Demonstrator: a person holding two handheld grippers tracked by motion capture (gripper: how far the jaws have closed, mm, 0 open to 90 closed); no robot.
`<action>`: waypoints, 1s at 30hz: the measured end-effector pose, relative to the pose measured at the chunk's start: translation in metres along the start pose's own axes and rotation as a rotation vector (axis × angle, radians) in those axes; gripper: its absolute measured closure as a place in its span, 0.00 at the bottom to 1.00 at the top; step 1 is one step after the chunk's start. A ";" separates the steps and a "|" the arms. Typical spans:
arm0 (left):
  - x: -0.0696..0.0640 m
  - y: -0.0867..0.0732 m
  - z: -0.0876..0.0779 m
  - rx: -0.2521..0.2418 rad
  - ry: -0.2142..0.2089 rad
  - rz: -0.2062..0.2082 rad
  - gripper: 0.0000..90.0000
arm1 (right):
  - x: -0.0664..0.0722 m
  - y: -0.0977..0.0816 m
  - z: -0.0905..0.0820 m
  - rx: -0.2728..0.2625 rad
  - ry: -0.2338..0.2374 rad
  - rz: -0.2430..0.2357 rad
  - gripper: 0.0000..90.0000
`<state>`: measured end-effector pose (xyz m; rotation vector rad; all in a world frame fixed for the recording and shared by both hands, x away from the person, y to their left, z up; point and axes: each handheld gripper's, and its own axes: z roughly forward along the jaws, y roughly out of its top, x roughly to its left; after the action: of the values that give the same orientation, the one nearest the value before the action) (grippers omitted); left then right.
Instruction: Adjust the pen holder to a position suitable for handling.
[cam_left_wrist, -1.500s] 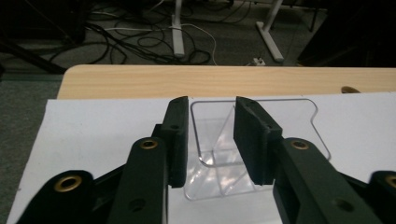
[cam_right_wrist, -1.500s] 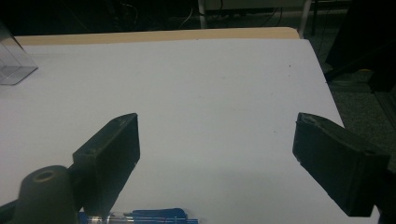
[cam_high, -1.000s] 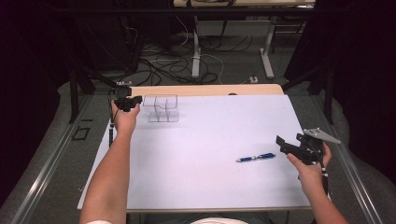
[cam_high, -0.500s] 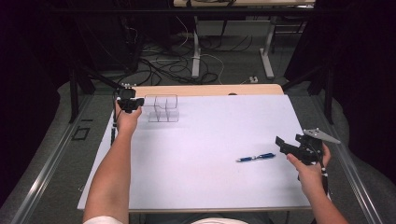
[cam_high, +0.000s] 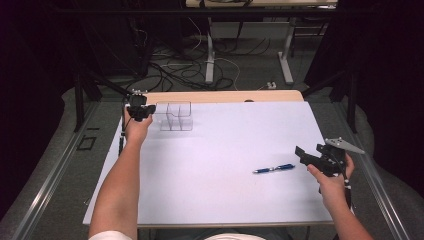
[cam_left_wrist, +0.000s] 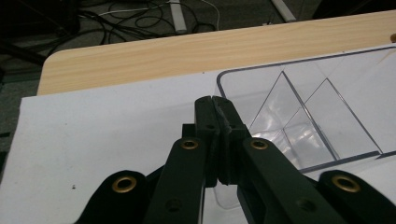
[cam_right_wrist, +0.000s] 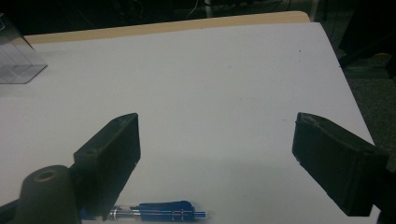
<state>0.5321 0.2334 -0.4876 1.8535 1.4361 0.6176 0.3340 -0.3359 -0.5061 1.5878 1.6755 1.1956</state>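
A clear plastic box (cam_high: 175, 116) with inner dividers stands at the far left of the white table top (cam_high: 225, 200). My left gripper (cam_high: 151, 109) is shut on the box's left wall; in the left gripper view the rim of the box (cam_left_wrist: 303, 116) runs in between the closed tips of the left gripper (cam_left_wrist: 215, 100). A blue pen (cam_high: 274, 168) lies flat at the right of the table. My right gripper (cam_high: 300, 153) hovers just right of the pen, open and holding nothing. In the right gripper view the pen (cam_right_wrist: 159, 212) lies below the left jaw of my right gripper (cam_right_wrist: 217, 123).
A strip of bare wood (cam_high: 225, 96) runs along the far edge behind the white top. Beyond it are cables (cam_high: 200, 65) and metal table legs (cam_high: 210, 50) on a dark floor. The box's corner (cam_right_wrist: 16, 60) shows at the upper left of the right gripper view.
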 end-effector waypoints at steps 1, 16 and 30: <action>-0.001 0.000 0.000 0.005 -0.004 0.004 1.00 | 0.000 0.000 0.000 0.002 0.003 -0.001 0.16; -0.054 0.001 0.005 0.013 -0.072 0.023 1.00 | 0.000 0.000 0.001 -0.004 0.006 0.002 0.17; -0.104 0.002 0.014 0.001 -0.139 -0.008 1.00 | 0.001 -0.001 0.002 0.008 0.006 -0.003 0.17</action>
<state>0.5150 0.1299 -0.4898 1.8521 1.3524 0.4744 0.3351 -0.3346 -0.5076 1.5875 1.6878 1.1945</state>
